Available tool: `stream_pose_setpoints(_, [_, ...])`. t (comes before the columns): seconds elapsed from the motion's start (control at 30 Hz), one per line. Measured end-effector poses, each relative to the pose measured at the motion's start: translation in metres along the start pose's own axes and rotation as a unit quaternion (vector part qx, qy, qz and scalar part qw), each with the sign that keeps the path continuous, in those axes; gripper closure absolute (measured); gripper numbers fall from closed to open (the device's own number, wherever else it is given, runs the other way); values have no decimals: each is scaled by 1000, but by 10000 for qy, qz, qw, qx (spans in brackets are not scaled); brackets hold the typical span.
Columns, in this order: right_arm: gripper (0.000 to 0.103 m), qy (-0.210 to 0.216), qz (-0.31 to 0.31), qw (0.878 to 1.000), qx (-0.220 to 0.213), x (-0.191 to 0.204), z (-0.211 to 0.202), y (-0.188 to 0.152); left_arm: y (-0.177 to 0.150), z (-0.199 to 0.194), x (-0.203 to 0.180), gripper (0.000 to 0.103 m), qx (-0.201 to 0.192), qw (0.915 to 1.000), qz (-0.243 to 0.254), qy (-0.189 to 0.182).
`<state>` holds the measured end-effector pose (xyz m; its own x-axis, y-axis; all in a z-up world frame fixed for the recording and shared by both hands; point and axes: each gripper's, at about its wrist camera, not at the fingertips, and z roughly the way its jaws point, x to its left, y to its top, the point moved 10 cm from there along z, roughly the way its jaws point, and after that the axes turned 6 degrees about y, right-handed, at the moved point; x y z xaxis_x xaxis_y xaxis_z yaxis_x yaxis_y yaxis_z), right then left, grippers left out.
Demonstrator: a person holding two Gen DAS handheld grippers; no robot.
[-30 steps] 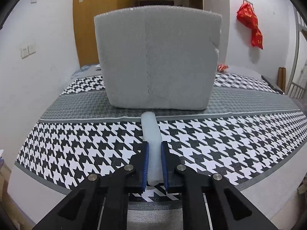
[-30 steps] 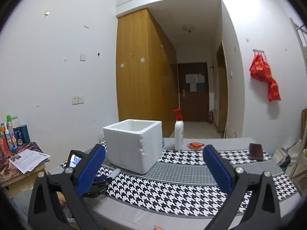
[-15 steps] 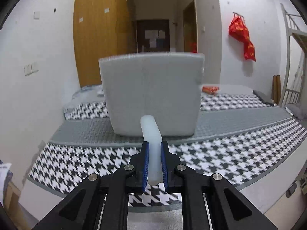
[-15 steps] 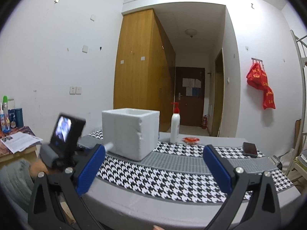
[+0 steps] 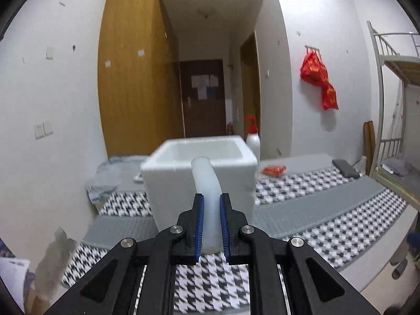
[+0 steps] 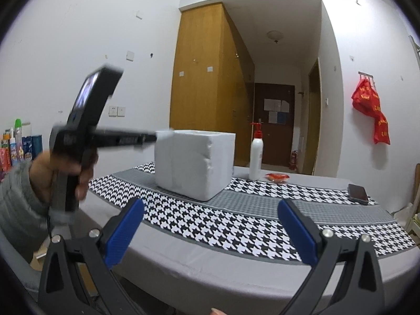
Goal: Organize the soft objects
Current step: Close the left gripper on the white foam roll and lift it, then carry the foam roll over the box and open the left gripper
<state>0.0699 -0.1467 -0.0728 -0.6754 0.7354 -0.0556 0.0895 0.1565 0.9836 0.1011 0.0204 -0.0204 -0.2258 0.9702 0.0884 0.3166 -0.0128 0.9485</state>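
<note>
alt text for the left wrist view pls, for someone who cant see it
The left tongs are shut on a soft white foam tube whose tip reaches the near rim of an open white foam box on a table with a houndstooth cloth. A white pump bottle stands behind the box.

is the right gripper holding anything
No, the right gripper has its blue pads wide apart with only the table showing between them.
</note>
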Motion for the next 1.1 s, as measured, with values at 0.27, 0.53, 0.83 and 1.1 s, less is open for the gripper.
stream_pose_setpoints(0.27, [0, -190, 72, 9998, -21, -2, 1, -11, 44, 20, 5, 90, -384, 9990, -95, 221])
stream_pose_setpoints(0.53, [0, -624, 453, 9970, -23, -25, 0, -21, 58, 48, 6, 90, -384, 9989, -170, 222])
stream_pose_setpoints(0.83, [0, -657, 494, 9966, 74, -32, 3, -25, 66, 88, 4, 90, -206, 9995, -124, 197])
stream_pose_setpoints(1.1, [0, -713, 520, 9961, 78, -37, 2, -24, 65, 125, 0, 90, 152, 9997, -129, 139])
